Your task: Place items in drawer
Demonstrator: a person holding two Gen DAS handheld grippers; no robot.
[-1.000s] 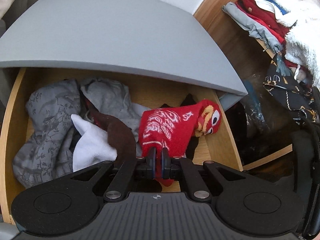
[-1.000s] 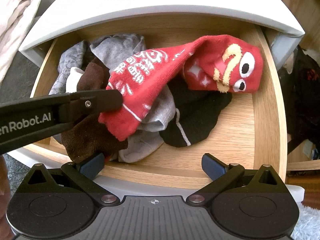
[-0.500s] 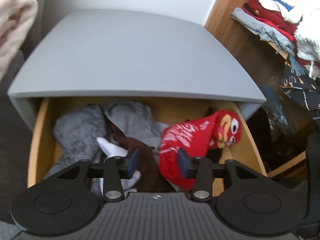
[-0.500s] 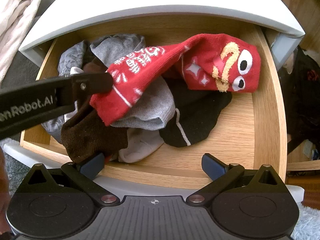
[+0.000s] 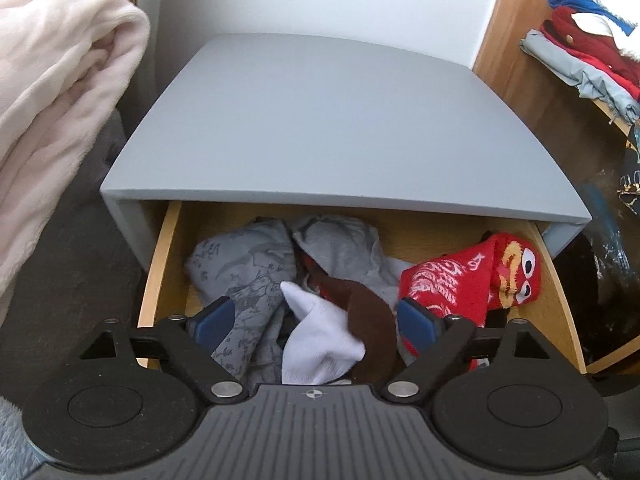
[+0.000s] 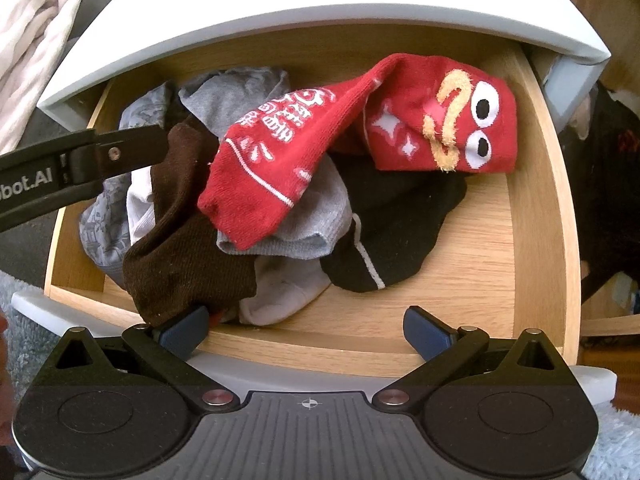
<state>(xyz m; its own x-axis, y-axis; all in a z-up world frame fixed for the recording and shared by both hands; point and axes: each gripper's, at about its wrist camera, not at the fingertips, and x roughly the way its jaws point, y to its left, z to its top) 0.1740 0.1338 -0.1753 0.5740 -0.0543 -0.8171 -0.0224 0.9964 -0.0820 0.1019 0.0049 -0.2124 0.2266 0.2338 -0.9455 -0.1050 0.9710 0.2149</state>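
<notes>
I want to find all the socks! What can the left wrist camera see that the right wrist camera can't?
Only the left wrist view shows the folded clothes pile on the shelf and the whole grey cabinet top. Only the right wrist view shows the black sock and the drawer's bare floor. Both show the red sock, brown sock and pale blanket.

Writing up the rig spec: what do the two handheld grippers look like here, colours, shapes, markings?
Both match. The left gripper and right gripper have a matte black ribbed body with a small crosshair mark, two round black discs, angular black linkage arms with silver pivot pins, and dark blue finger pads. From the right wrist view, the left gripper's side carries white lettering ending "bot.AI". No cables or sleeves visible.
</notes>
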